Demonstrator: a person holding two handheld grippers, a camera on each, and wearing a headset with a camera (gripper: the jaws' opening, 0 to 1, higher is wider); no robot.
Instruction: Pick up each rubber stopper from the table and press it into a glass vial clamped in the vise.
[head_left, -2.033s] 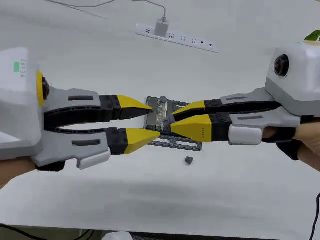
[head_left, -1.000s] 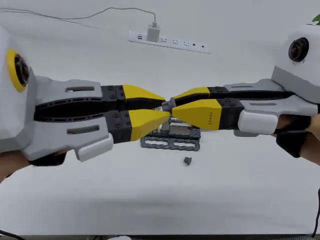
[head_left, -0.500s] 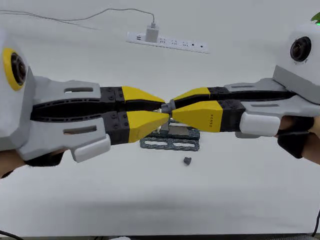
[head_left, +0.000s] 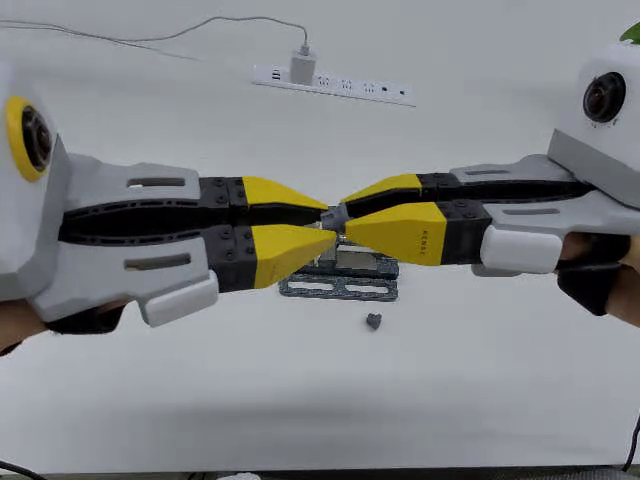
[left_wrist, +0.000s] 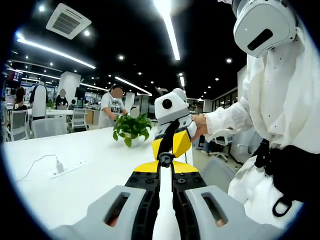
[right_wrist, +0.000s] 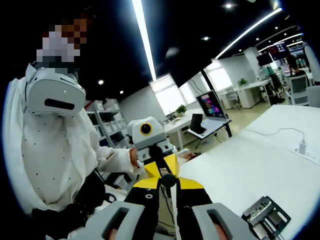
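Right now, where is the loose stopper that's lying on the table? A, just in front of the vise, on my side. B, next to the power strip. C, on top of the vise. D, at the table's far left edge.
A: the loose stopper lies on the table just clear of the near edge of the vise, well away from the power strip.
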